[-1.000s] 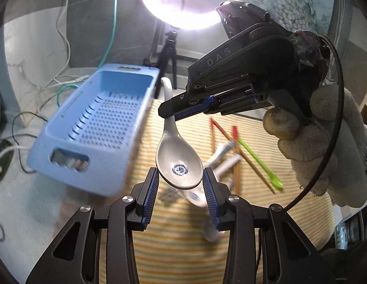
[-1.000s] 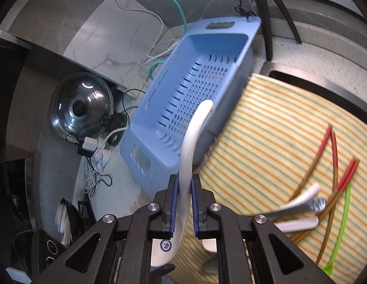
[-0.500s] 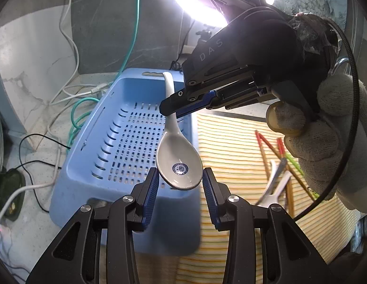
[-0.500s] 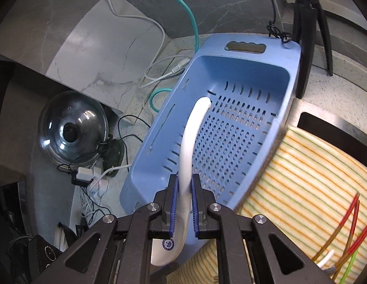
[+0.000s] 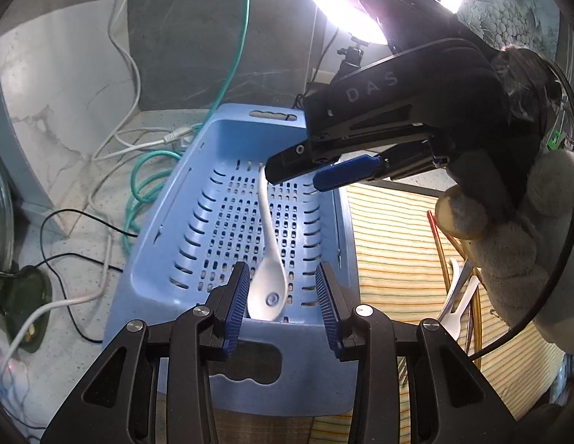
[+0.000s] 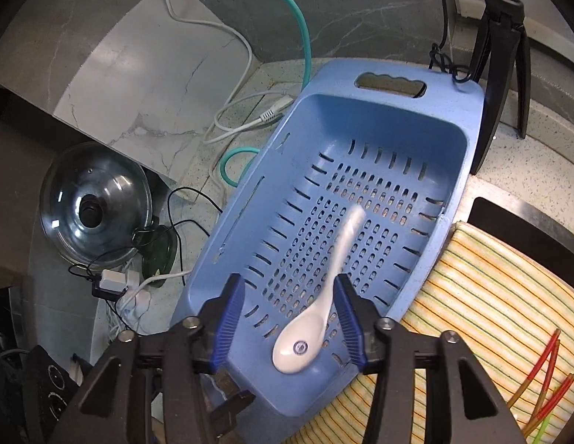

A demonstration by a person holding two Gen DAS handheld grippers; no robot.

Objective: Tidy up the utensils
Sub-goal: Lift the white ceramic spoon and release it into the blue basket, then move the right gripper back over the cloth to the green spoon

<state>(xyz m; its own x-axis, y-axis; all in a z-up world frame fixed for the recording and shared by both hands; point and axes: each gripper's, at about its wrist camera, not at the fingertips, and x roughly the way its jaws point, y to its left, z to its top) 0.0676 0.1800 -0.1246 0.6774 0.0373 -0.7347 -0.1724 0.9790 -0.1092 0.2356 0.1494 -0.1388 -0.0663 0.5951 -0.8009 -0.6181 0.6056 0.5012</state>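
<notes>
A white ceramic spoon (image 6: 300, 344) lies loose in the blue perforated basket (image 6: 398, 118), its bowl at the near end and its handle blurred. My right gripper (image 6: 289, 314) hovers just above it with its jaws opening; the spoon shows between the pads, but they do not press on it. In the left wrist view the same spoon (image 5: 268, 292) leans up toward my right gripper (image 5: 298, 179), held by a gloved hand (image 5: 509, 251). My left gripper (image 5: 283, 296) stands open over the basket (image 5: 157, 236) near its front wall, holding nothing.
A striped mat (image 6: 472, 296) right of the basket carries red-tipped chopsticks (image 6: 546, 362) and white spoons (image 5: 457, 296). A glass pot lid (image 6: 96, 203), cables and a green hose (image 5: 146, 185) lie left of the basket. A tripod (image 6: 501, 37) stands behind it.
Both grippers moved from over the mat to over the basket. The right jaws, shut on the spoon's handle before, have spread, and the spoon has dropped into the basket.
</notes>
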